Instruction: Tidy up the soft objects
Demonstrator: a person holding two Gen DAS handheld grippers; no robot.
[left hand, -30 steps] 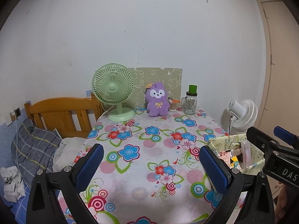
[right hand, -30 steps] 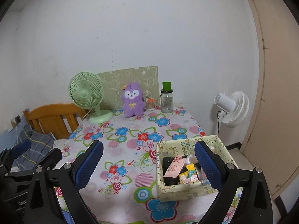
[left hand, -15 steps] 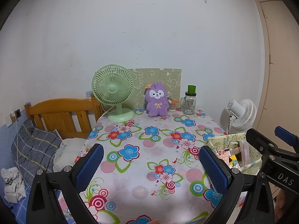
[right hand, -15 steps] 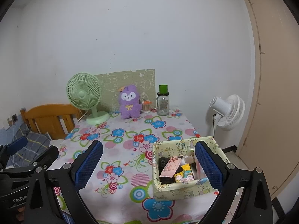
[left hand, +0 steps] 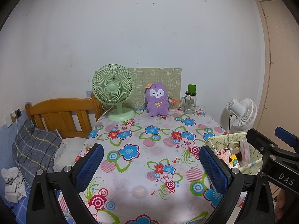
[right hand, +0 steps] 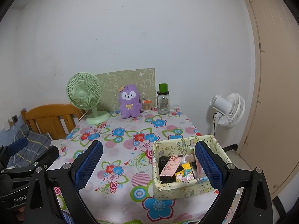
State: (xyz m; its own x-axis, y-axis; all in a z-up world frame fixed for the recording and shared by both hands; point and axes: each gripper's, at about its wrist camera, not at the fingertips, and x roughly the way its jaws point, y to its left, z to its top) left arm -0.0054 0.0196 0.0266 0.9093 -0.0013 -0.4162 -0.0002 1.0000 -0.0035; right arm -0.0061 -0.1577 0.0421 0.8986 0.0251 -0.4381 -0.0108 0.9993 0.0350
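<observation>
A purple plush toy [left hand: 157, 100] [right hand: 130, 101] sits upright at the far edge of the flowered table [left hand: 142, 160] [right hand: 123, 149], against a green patterned board. A yellow-green fabric box [right hand: 188, 164] [left hand: 235, 149] full of small items stands near the front right corner. My left gripper [left hand: 153, 165] hangs open over the near part of the table with nothing between its fingers. My right gripper [right hand: 148, 164] is open too, its right finger in front of the box. Both are far from the plush toy.
A green desk fan [left hand: 114, 91] [right hand: 85, 97] stands left of the plush; a glass jar with green lid [left hand: 190, 102] [right hand: 163, 100] and a small cup stand right of it. A wooden bed with pillow [left hand: 35, 147] lies left, a white floor fan [left hand: 241, 113] [right hand: 228, 110] right.
Both grippers have drawn back and risen slightly, so the table and its objects look a bit farther away. Both stay open.
</observation>
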